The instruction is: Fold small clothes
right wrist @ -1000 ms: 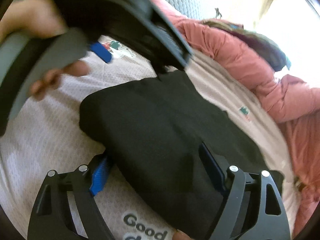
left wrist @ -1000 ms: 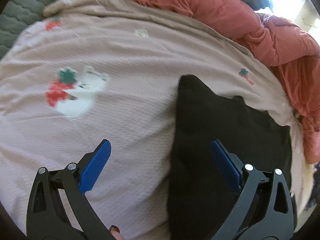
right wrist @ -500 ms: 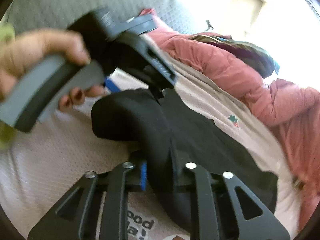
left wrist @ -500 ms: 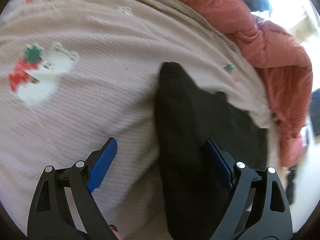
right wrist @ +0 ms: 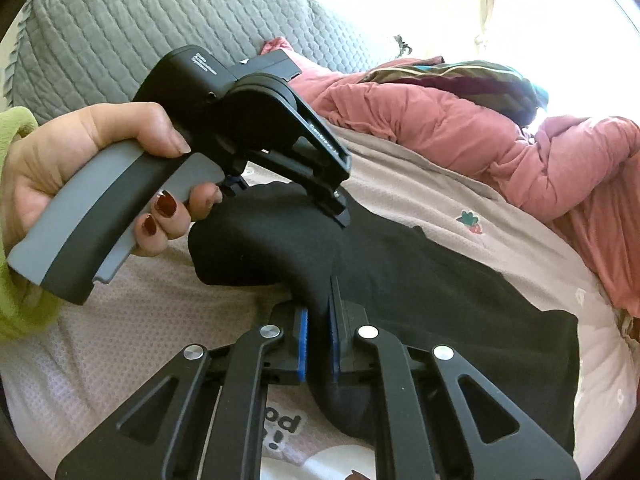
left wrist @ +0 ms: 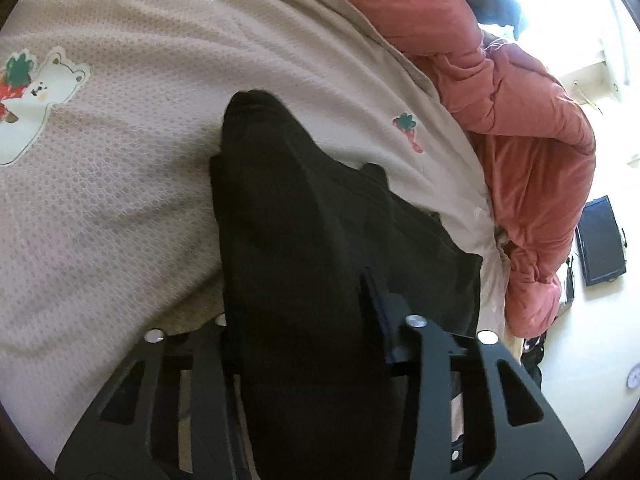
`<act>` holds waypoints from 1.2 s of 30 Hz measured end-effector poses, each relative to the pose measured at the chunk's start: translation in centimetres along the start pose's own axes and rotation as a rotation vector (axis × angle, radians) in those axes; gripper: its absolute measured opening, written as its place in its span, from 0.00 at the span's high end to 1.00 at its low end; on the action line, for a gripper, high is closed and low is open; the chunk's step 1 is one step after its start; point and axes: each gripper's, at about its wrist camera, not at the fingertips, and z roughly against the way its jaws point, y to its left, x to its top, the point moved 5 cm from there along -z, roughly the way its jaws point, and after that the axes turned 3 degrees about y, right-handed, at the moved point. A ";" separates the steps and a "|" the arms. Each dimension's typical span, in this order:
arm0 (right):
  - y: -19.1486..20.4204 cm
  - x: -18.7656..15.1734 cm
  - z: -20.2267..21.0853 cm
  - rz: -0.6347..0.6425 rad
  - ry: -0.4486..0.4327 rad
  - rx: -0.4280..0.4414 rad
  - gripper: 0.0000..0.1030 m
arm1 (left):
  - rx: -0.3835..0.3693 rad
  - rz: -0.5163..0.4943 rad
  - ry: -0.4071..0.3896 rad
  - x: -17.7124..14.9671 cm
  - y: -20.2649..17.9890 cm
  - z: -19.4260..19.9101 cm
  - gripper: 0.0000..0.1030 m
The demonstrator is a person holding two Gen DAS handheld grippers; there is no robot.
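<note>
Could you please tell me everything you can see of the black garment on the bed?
The black garment is plain, dark, soft-looking cloth lying on a pinkish printed blanket. Its near edge is bunched into a raised fold. The right gripper is shut on that fold; the left gripper is closing around it farther along.

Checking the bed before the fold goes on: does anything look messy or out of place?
Only the pink quilt, bunched in a heap along the blanket's far edge. The black garment is lifted at one edge where both grippers grip it, not askew.
</note>
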 end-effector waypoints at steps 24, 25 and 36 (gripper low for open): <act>-10.7 -5.6 7.8 -0.383 -0.119 -0.004 0.94 | 0.077 -0.223 -0.067 -3.8 -17.8 -1.8 0.80; -11.1 -6.0 7.9 -0.396 -0.117 -0.005 0.94 | 0.084 -0.232 -0.061 -4.0 -18.3 -2.3 0.80; -14.4 -10.6 8.9 -0.522 -0.056 -0.041 0.94 | 0.105 -0.299 0.003 -6.6 -21.4 -8.3 0.80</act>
